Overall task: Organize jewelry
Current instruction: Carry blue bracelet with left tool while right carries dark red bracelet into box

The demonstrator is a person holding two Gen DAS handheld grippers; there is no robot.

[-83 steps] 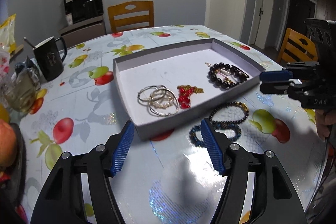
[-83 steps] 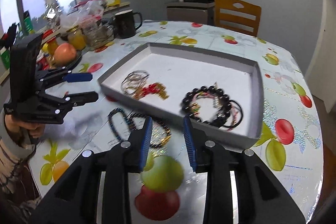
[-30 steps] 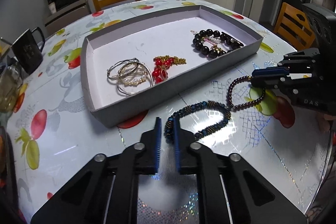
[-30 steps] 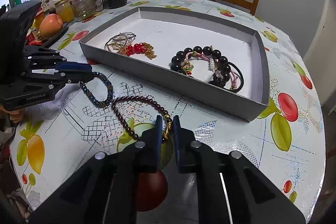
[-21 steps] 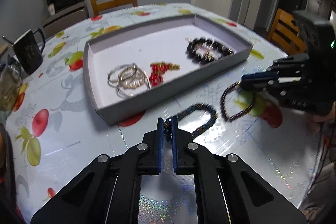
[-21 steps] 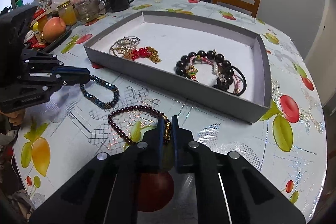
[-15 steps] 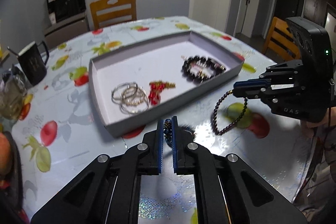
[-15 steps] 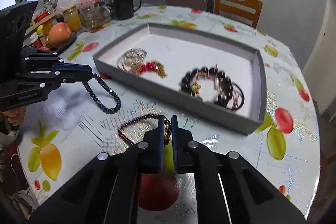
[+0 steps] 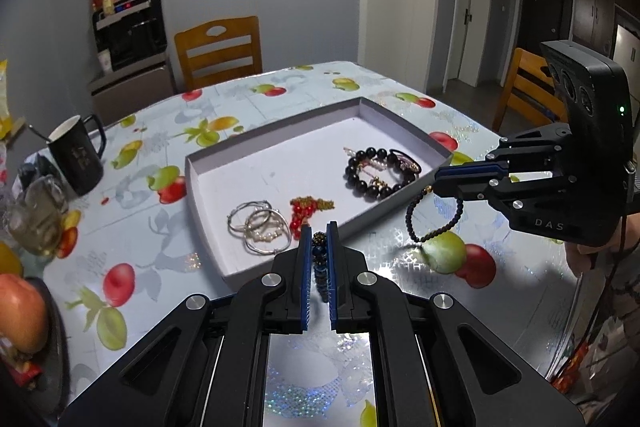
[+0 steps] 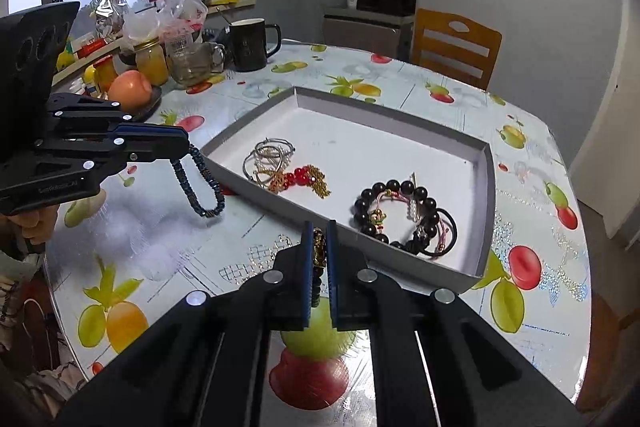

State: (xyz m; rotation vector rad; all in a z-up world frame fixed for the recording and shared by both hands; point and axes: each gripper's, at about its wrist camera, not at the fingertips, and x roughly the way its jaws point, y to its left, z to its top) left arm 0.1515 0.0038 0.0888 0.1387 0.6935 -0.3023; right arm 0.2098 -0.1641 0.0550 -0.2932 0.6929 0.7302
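My left gripper is shut on a blue beaded bracelet, which hangs off the table beside the grey tray's near-left wall. My right gripper is shut on a dark maroon beaded bracelet with gold beads; in the left wrist view that bracelet dangles just outside the tray's right corner. The shallow grey tray holds silver bangles, a red and gold piece and a black bead bracelet.
A black mug, a glass mug, an apple on a dark plate, jars and bags crowd the table's left side. Wooden chairs stand at the far edge and on the right.
Both grippers have risen, lifting the two bracelets off the tablecloth so they now hang free. Earlier still, both grippers stood open above the bracelets on the table.
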